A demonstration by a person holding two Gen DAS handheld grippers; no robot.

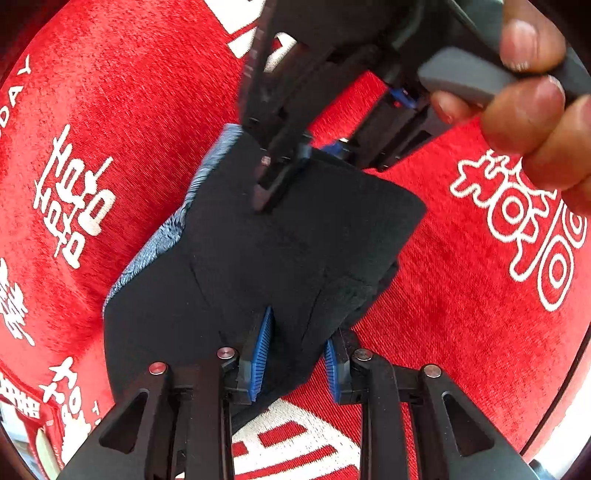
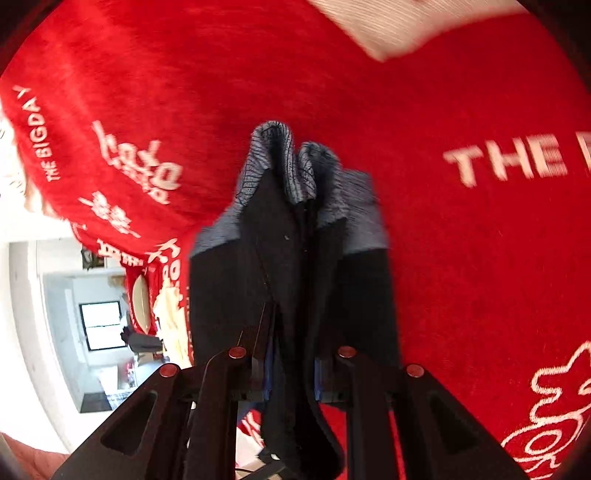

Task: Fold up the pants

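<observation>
Red plush cloth [image 1: 461, 295] with white printed lettering covers the surface in both views and fills most of each frame. On it, in the middle of the left wrist view, lie the dark navy pants [image 1: 258, 251], folded into a compact block with a strip of blue-grey patterned lining showing along their upper left edge.

At the bottom of that view the left gripper [image 1: 295, 354] has its blue ribbed pads on either side of the near edge of the pants; dark cloth sits between them and the jaws are clenched on it. From the top of the same frame the right gripper [image 1: 269, 184] reaches down onto the upper part of the pants, its narrow black fingers close together, grasping the fabric there. A person's hand [image 1: 532, 96] at the upper right squeezes the grey trigger of that tool.

The right wrist view is motion-blurred. Its gripper [image 2: 291, 373] at bottom centre grasps a bunched fold of the pants [image 2: 291, 266], which hangs forward from the jaws up to frame centre, grey lining at the far end. A pale cloth [image 2: 399, 26] lies at the top edge, and a room with a window [image 2: 101, 325] shows at lower left.
</observation>
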